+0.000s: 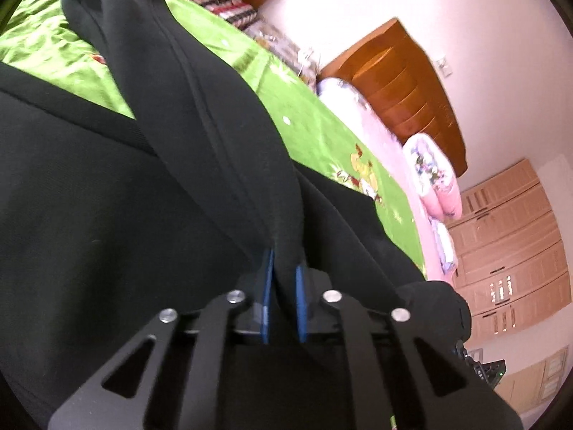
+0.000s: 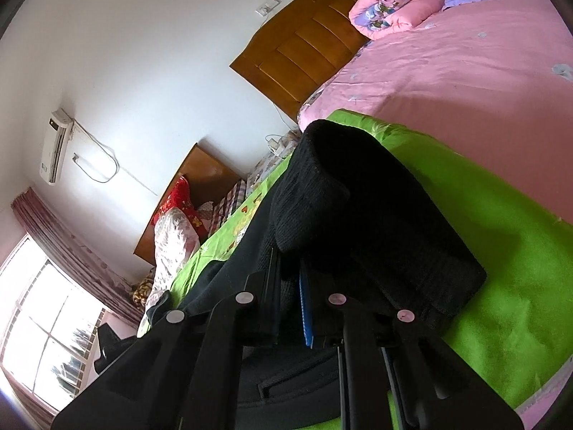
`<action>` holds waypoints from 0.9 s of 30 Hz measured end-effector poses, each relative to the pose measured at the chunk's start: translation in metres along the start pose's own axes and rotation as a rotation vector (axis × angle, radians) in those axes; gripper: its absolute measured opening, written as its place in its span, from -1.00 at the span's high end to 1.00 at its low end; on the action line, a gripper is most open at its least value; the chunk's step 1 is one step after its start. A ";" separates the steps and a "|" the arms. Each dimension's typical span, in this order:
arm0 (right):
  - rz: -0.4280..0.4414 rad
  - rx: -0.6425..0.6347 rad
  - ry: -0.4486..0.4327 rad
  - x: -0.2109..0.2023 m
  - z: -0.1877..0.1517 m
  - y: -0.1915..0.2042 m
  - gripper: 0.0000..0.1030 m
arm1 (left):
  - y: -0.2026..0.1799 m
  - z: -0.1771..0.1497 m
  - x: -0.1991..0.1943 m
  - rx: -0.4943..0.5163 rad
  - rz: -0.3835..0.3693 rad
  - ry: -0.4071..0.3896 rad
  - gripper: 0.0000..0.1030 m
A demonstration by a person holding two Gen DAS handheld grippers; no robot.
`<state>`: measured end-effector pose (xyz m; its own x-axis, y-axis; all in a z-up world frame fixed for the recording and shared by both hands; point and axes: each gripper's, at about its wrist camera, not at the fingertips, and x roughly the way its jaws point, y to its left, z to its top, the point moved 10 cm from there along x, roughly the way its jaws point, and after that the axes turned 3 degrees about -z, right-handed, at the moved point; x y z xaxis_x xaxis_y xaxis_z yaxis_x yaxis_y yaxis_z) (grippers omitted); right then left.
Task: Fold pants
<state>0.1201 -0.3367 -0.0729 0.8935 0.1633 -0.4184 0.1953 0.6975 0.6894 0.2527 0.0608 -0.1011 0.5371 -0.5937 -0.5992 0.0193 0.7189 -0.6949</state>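
Black pants [image 1: 107,197] spread over a green blanket [image 1: 304,125] on a bed, filling most of the left wrist view. Left tongs [image 1: 284,272] clamped together on a raised fold of the pants, blue pads [image 1: 266,286] pressing dark cloth from both sides, a long seamed strip of fabric running up and away from the grip toward the far edge of the blanket. Right tongs [image 2: 290,279] likewise pinched on a thick bunch of the same pants [image 2: 376,208], ribbed knit cloth bulging over and beyond the fingertips, one blue pad [image 2: 306,315] showing beside the fabric. Rest of that bunch lying on the green blanket [image 2: 501,251], hem end draping off toward the window side. Beyond the blanket, a pink bedsheet [image 2: 447,64] with a rolled pink quilt [image 2: 390,10] near a wooden headboard [image 2: 304,50]. Second wooden headboard [image 2: 200,186] further back with a red pillow [image 2: 179,200] against it. Air conditioner [image 2: 53,143] on the white wall, window [image 2: 46,322] with curtain at lower left. Light wooden wardrobe [image 1: 512,243] at right in the left wrist view.
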 end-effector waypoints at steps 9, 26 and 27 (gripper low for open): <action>0.081 -0.026 -0.049 -0.022 0.028 0.032 0.76 | -0.072 0.010 -0.097 0.286 0.041 -0.327 0.85; -0.102 0.019 0.099 -0.020 -0.029 -0.032 0.60 | 0.020 -0.058 -0.092 0.060 0.052 -0.097 -0.59; -0.117 0.015 0.107 -0.019 -0.031 -0.035 0.56 | 0.020 -0.058 -0.085 0.054 0.063 -0.071 -0.67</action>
<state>0.0840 -0.3421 -0.1076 0.8162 0.1550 -0.5566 0.3025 0.7062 0.6402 0.1587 0.1051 -0.0867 0.5969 -0.5208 -0.6104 0.0280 0.7738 -0.6328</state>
